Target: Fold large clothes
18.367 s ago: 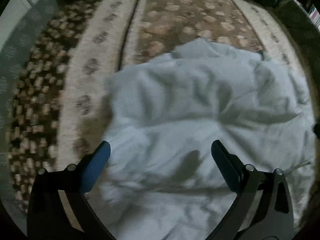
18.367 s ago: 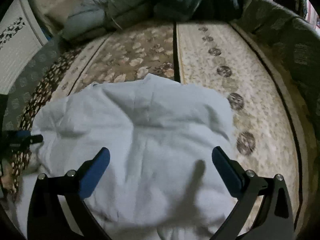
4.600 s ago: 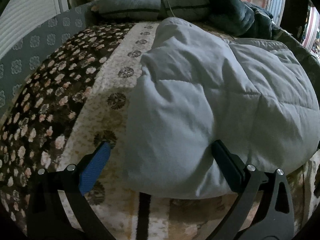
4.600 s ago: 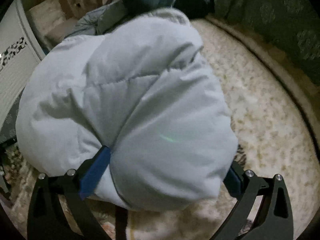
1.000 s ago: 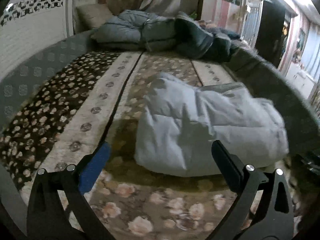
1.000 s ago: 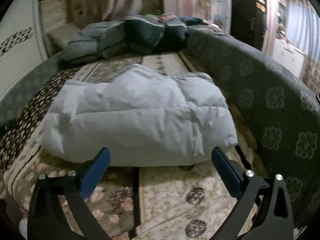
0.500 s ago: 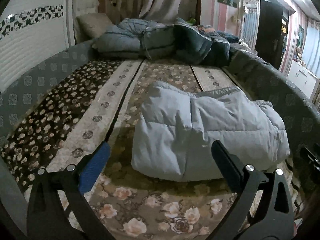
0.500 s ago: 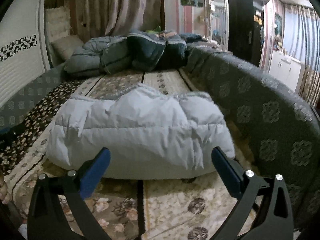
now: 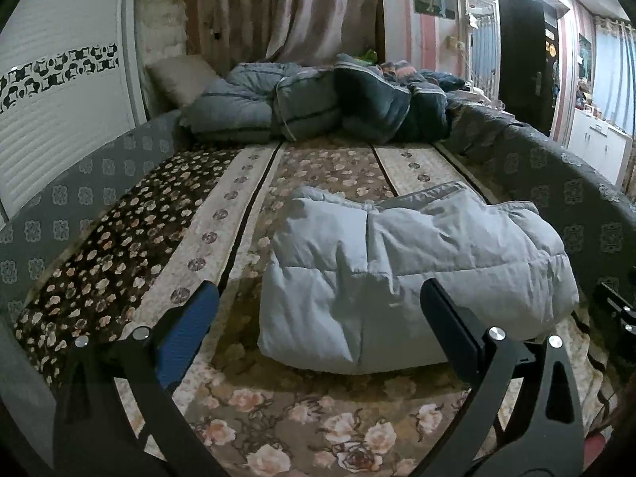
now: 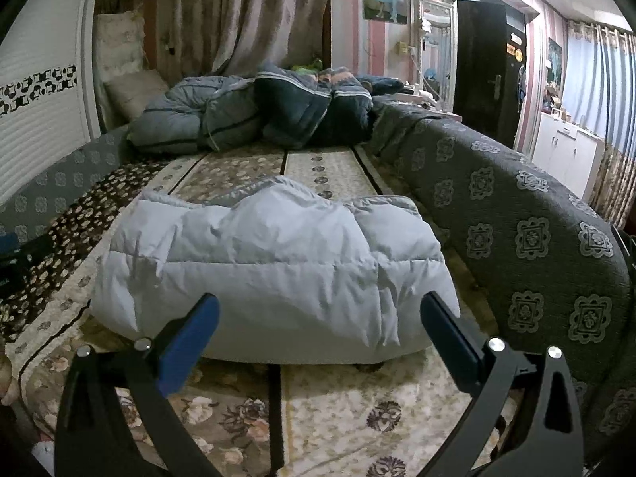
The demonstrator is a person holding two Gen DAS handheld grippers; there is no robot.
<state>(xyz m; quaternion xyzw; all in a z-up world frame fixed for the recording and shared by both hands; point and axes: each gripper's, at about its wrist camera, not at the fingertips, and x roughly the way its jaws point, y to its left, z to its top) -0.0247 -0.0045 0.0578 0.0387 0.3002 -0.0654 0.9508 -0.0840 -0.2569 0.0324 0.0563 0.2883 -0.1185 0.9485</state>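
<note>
While both tools hang above the near end of the bed [image 9: 246,198], the pale blue coat [image 9: 413,270] lies folded into a thick, puffy bundle on the flowered cover [image 10: 326,409]. The left tool [image 9: 318,318] has its fingers spread wide and holds nothing; the coat sits beyond them, apart from both pads. The right tool [image 10: 318,318] is likewise spread and empty, with the coat's near edge showing between its fingers but not touching them. In the left view the coat lies right of the bed's middle, close to the dark patterned rail [image 9: 564,183] on that side. In the right view it fills the middle of the bed, its quilted seams running across and a grey lining edge showing along the top. A heap of dark quilts [image 10: 254,115] is piled at the far end of the bed, well apart from the coat, with a curtain [image 10: 246,12] behind.
</note>
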